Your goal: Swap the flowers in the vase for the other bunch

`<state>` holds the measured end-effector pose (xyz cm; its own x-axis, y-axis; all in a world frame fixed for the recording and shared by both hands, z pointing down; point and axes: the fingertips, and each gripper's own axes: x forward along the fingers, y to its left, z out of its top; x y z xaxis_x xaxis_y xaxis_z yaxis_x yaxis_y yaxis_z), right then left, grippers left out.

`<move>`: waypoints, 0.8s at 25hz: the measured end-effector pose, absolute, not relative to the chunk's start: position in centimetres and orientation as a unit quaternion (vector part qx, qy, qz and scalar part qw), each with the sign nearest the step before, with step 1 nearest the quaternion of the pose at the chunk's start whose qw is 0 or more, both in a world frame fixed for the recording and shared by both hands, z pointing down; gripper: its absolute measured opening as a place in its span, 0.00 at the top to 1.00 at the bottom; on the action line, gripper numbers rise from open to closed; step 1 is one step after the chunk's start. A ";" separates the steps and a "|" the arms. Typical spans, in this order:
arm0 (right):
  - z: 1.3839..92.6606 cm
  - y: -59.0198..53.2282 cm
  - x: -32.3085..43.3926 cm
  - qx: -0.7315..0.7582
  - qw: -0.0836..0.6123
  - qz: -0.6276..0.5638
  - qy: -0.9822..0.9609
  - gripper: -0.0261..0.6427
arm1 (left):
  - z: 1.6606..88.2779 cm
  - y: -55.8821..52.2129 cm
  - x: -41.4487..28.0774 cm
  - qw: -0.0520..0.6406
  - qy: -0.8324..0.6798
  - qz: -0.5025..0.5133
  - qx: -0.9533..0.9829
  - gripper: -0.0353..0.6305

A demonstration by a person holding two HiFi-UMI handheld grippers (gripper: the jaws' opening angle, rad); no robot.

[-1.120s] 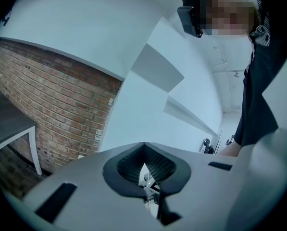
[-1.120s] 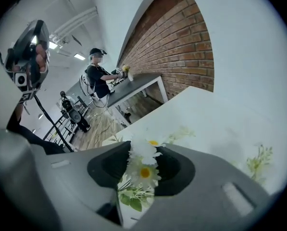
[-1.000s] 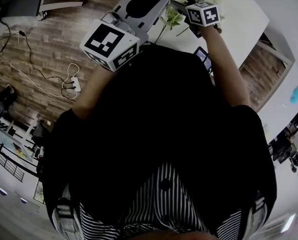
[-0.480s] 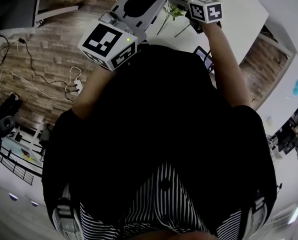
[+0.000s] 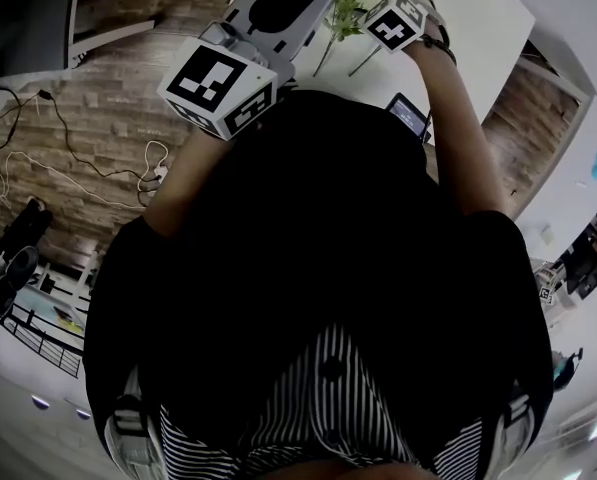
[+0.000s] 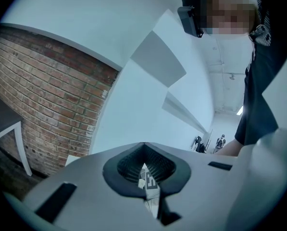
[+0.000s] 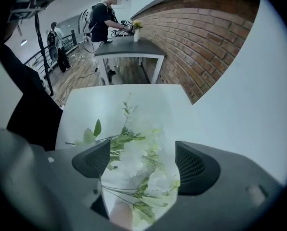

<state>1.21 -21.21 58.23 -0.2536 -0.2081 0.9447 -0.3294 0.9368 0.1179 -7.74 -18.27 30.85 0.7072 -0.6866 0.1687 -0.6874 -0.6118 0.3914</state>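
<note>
- One bunch of white flowers (image 7: 133,162) with green leaves is lying flat on the white table (image 7: 85,109), directly under the right gripper (image 7: 143,161), its blooms filling the gap between the pads.
- The right gripper's jaws have just been opening and are now standing wide apart. The flowers are sitting between them, but neither pad is pressing on anything.
- The left gripper (image 6: 145,165) is hovering by the table's near edge with its jaws pressed together, clamping nothing I can name. A small white printed scrap is showing in the slit behind its pads, and I cannot tell what it is.
- The bunch is looking light, soft and springy, with thin stems and loose petals and leaves that are likely to crush or shed if pinched hard.
- The blooms are offering a poor hold. The bare stems (image 5: 325,56), trailing toward the person in the head view, are looking like the better place to close on, gathered together so none slips free.
</note>
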 end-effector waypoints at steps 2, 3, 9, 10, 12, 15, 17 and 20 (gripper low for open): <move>56.9 -22.0 0.9 0.197 0.549 0.072 -0.809 0.35 | 30.7 -18.4 -7.5 0.216 -0.381 0.001 0.899 0.94; 56.0 -22.3 0.6 0.219 0.507 0.115 -0.826 0.35 | 30.6 -18.3 -7.3 0.214 -0.381 0.000 0.899 0.94; 48.9 -23.0 2.9 0.337 0.200 0.364 -0.845 0.51 | 30.7 -17.3 -6.3 0.211 -0.366 0.001 0.906 0.94; 48.3 -22.6 3.4 0.343 0.187 0.362 -0.846 0.65 | 30.6 -17.3 -6.2 0.211 -0.362 0.002 0.908 0.94; 48.4 -21.3 4.9 0.362 0.208 0.336 -0.844 0.90 | 30.5 -17.3 -6.0 0.210 -0.355 0.003 0.911 0.94; 51.5 -19.8 8.7 0.420 0.259 0.349 -0.796 0.96 | 30.4 -17.3 -5.3 0.209 -0.342 0.007 0.916 0.94; 53.7 -19.2 11.1 0.455 0.275 0.381 -0.756 0.96 | 30.5 -17.2 -4.6 0.209 -0.334 0.011 0.919 0.94; 54.6 -19.3 12.4 0.478 0.274 0.398 -0.734 0.95 | 30.7 -17.2 -4.1 0.210 -0.323 0.015 0.923 0.94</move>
<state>12.43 -19.31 54.58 -0.3934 -0.4825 0.7826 -0.9191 0.2265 -0.3224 -4.11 -17.20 30.70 0.7908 -0.5898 0.1639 -0.6025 -0.7027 0.3783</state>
